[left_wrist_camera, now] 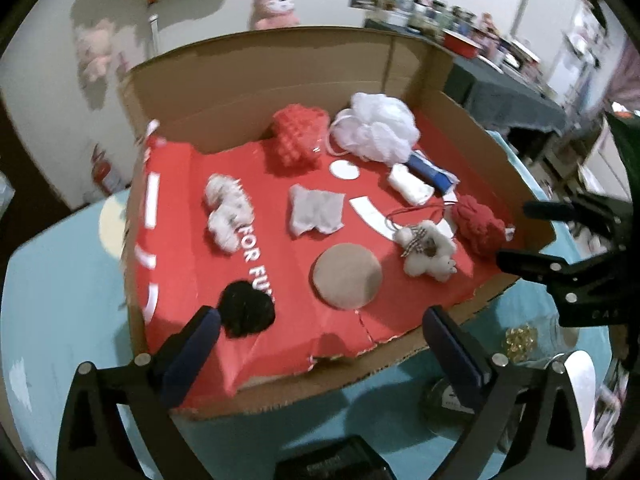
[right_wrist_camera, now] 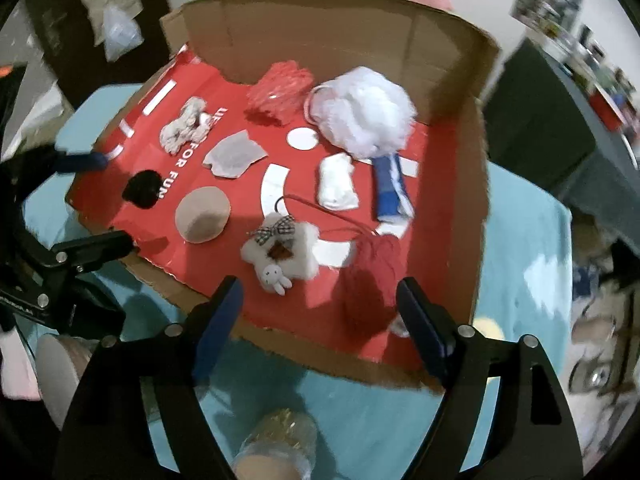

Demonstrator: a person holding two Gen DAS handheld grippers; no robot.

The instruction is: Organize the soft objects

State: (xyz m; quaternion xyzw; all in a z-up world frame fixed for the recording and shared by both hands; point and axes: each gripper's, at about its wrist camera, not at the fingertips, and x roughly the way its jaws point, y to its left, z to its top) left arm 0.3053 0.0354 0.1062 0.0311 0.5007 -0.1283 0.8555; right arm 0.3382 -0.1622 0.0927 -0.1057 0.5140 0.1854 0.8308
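both grippers wide and empty over the red box [left_wrist_camera: 180, 208].
black pompom [left_wrist_camera: 248, 314] sits beside left gripper [left_wrist_camera: 320, 344]; red yarn ball [right_wrist_camera: 372, 276] sits between right gripper [right_wrist_camera: 320, 320] fingers, lower frame.

Bath pouf [left_wrist_camera: 376, 128] at back of box [left_wrist_camera: 248, 80], plush toy [left_wrist_camera: 428, 252] near front w/ yarn ball [left_wrist_camera: 478, 224] beside it.

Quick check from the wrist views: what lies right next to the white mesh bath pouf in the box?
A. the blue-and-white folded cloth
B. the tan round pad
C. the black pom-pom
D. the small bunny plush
A: the blue-and-white folded cloth starts right under the white mesh bath pouf, while the black pom-pom, tan round pad and bunny plush lie well apart from it.
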